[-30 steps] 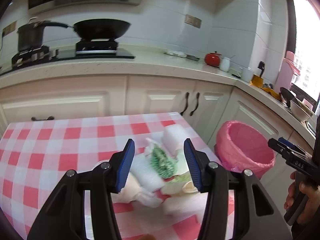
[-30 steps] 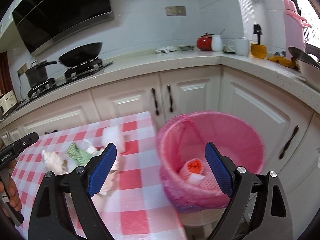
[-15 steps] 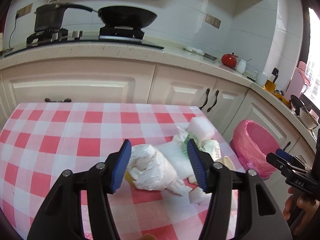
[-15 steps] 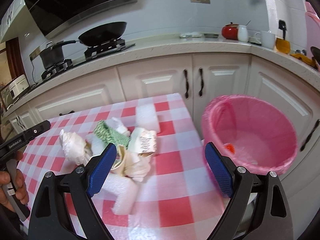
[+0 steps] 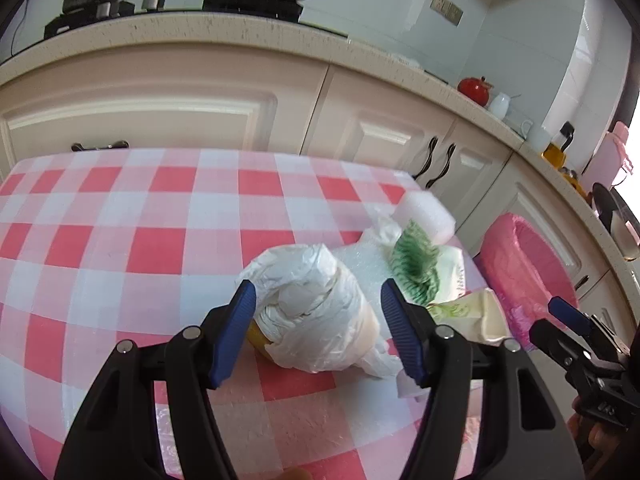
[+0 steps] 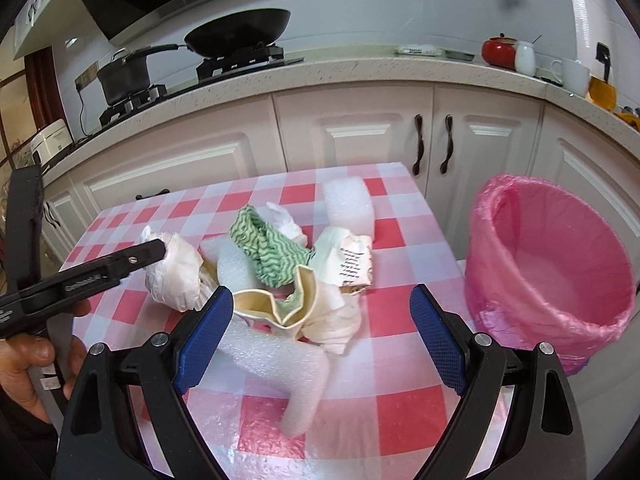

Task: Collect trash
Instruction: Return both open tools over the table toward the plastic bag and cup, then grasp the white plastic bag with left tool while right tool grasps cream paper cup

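Note:
A pile of trash lies on the red-and-white checked table (image 5: 120, 240). My left gripper (image 5: 318, 304) is open, its jaws on either side of a crumpled white plastic bag (image 5: 316, 308), not closed on it. The bag also shows in the right wrist view (image 6: 178, 276). My right gripper (image 6: 322, 312) is open and empty above a crushed cream paper cup (image 6: 288, 304) and white foam sheet (image 6: 280, 364). A green wavy cloth (image 6: 272, 248), printed paper (image 6: 352, 260) and a foam block (image 6: 348, 204) lie behind. The pink-lined bin (image 6: 556, 264) stands right of the table.
White kitchen cabinets (image 6: 360, 132) run behind the table and around the right corner. A wok (image 6: 240, 32) and a pot (image 6: 124, 74) sit on the stove. A red pot (image 6: 498, 50) and cups stand on the counter.
My left gripper has come down and forward around the white plastic bag. My right gripper has swung left from over the bin to over the trash pile.

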Demonstrator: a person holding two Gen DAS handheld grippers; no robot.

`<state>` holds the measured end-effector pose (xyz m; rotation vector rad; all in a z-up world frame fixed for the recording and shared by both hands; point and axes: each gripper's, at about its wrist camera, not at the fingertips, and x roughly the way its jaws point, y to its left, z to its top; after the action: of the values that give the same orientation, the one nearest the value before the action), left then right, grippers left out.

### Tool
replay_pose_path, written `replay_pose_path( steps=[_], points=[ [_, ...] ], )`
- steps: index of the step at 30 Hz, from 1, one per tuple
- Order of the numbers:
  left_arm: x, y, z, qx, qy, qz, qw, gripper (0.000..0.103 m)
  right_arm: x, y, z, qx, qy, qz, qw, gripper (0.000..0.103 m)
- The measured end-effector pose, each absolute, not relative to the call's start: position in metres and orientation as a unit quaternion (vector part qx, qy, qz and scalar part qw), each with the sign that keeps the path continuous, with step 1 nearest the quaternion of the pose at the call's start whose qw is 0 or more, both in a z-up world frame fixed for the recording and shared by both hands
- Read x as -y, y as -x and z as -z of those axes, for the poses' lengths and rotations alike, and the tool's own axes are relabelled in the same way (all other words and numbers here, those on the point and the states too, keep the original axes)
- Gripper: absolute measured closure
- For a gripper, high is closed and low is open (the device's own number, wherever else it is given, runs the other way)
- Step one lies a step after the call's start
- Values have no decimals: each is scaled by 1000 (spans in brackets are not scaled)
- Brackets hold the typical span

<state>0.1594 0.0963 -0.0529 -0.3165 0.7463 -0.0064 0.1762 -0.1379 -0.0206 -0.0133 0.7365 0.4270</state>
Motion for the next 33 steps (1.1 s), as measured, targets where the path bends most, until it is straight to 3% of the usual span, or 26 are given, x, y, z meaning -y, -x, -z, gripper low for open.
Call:
replay_pose_path(
  steps=[2,4,10,17,22,24,33],
  points=[
    [-97,-165,59,-371,157,7,915,43,132,-177,23,-360,8,-210,909,18],
    [-97,-169,65,-382,155,5,911,57,127,-179,27,-366,5,-215,906,18],
    [-101,-167,68,-384,159,16,909,75,112,-186,36,-381,0,-221,898,18],
    [-114,-150,60,-372,168,9,913,77,96,-192,49,-399,12,-212,892,18],
    [-124,-141,51,-362,172,2,916,77,92,-198,57,-410,14,-208,888,34],
    [-126,-138,48,-359,171,0,918,77,91,-200,60,-415,12,-207,886,47],
    [-128,-130,36,-345,166,-8,924,77,96,-196,53,-406,5,-214,889,51]
  ],
)
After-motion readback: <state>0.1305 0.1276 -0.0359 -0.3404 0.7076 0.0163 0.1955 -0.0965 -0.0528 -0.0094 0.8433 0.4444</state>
